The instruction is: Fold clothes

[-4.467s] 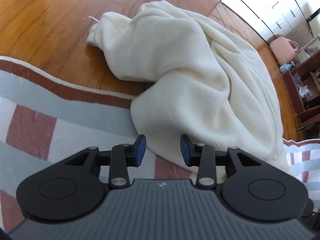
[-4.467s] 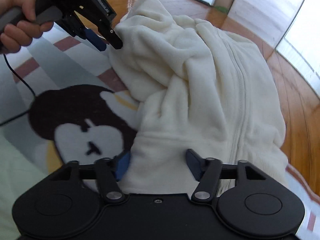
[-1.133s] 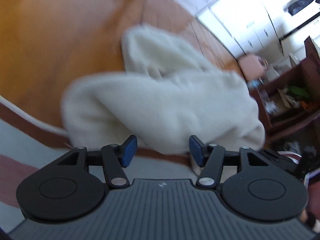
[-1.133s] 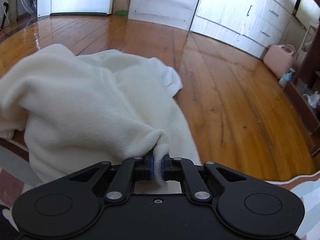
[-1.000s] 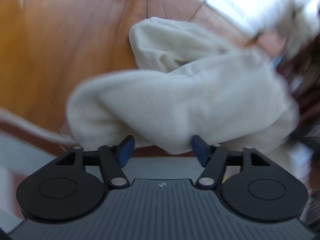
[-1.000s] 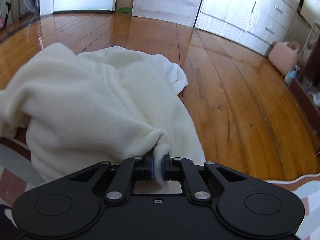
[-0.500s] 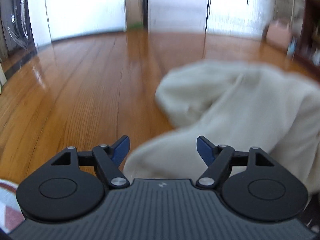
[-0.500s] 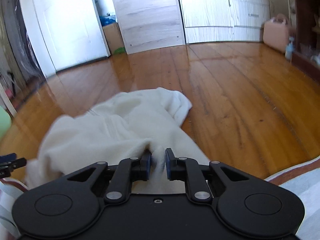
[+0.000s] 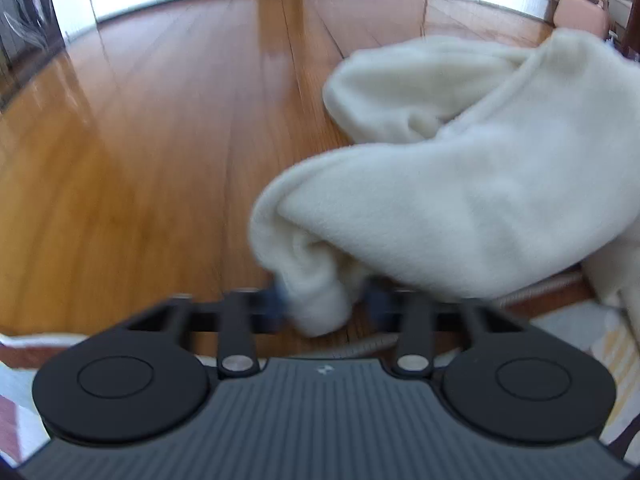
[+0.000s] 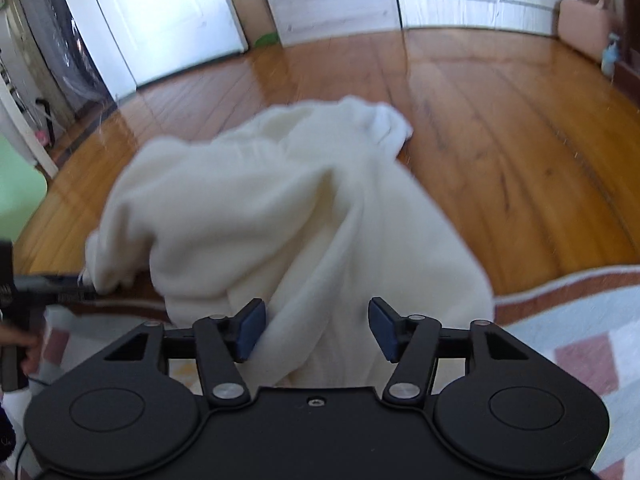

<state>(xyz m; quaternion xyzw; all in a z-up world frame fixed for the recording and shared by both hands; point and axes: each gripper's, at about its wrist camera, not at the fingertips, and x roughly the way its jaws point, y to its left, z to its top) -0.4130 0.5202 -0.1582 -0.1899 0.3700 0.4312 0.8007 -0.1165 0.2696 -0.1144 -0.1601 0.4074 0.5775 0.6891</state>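
A cream fleece garment (image 9: pixel 460 168) lies bunched on the wood floor at the rug's edge. In the left wrist view my left gripper (image 9: pixel 324 302) has its jaws closing around a rolled corner of the fleece, with blur on the fingers. In the right wrist view the same garment (image 10: pixel 280 208) spreads ahead of my right gripper (image 10: pixel 316 330), which is open with fleece lying between its fingers. The left gripper (image 10: pixel 86 282) shows at the far left of that view, gripping the garment's left corner.
A striped rug (image 10: pixel 580 312) lies under both grippers, its braided edge (image 9: pixel 532 292) beside the fleece. Wood floor (image 9: pixel 160 120) stretches ahead. A pink case (image 10: pixel 582 26) stands by white cabinets at the far right. A cardboard box (image 10: pixel 252 12) sits by the door.
My right gripper has opened and let go of the fleece fold. My left gripper has narrowed onto a rolled corner of the garment. The garment has dropped and spread wider.
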